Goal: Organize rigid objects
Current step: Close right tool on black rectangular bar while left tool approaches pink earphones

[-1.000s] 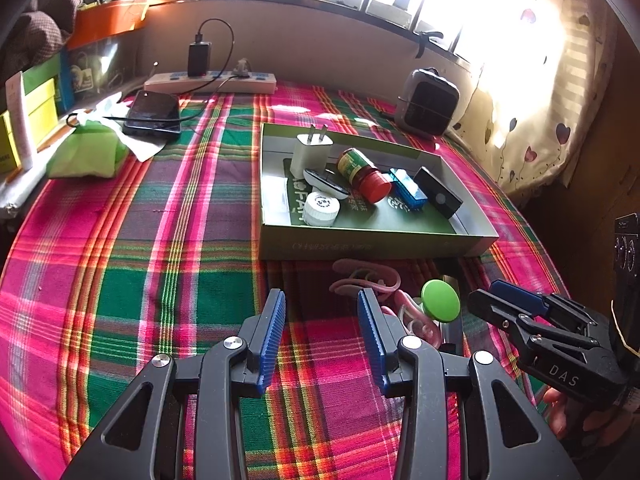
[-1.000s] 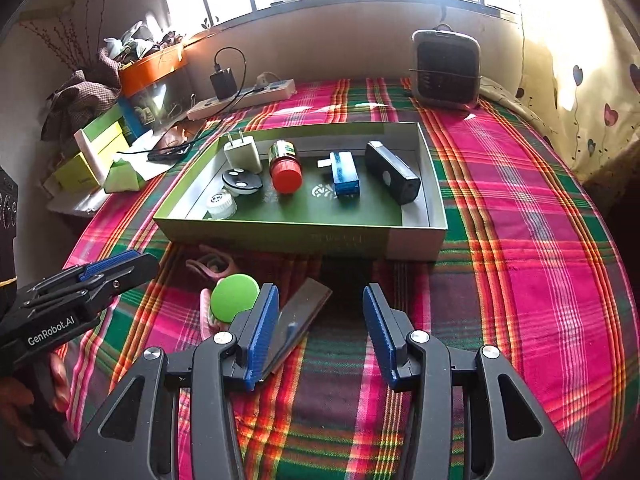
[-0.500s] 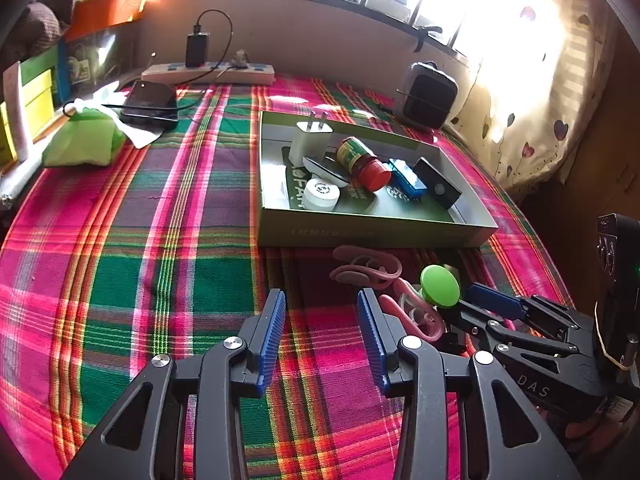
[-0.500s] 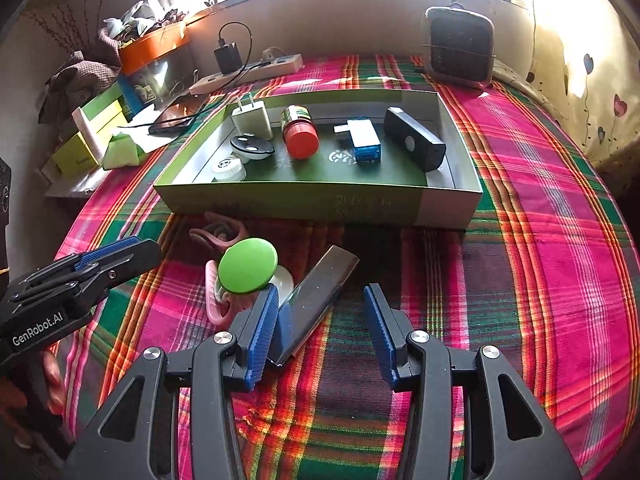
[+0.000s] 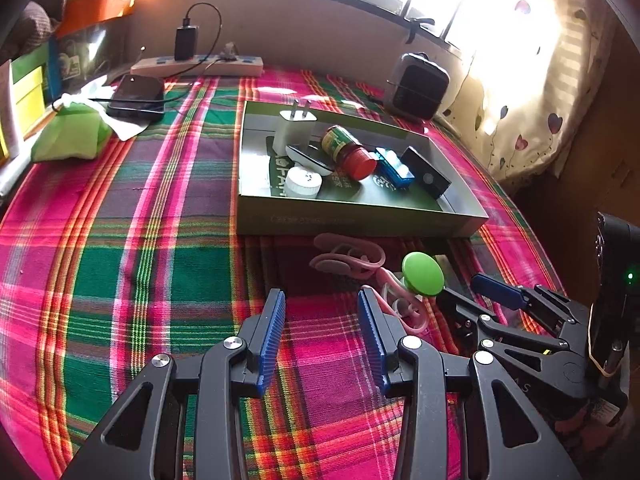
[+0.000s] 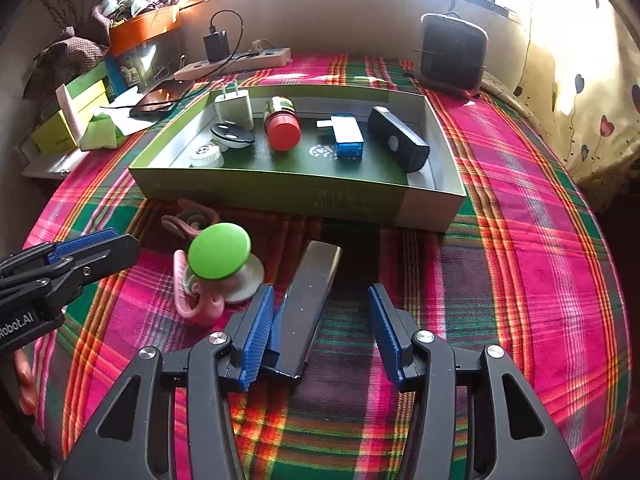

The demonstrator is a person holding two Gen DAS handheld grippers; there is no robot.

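While my right gripper [image 6: 318, 330] tilts down over the plaid bedcover [image 6: 520, 260], its jaws are opening around a dark flat bar [image 6: 310, 304], whose left edge lies against the left pad; the other pad stands clear. My left gripper [image 5: 322, 330] hangs with jaws spread and nothing between them. Beside the bar sit a green-topped disc [image 6: 219, 251] and a pink clip [image 6: 198, 304]. The green tray [image 6: 280, 194] beyond holds a white charger [image 6: 234, 108], a red-capped bottle [image 6: 282, 126] and a black case [image 6: 398, 142].

"Robot.AI" stands on the left gripper [image 6: 76, 254] body; green box [image 6: 280, 196] print unreadable.
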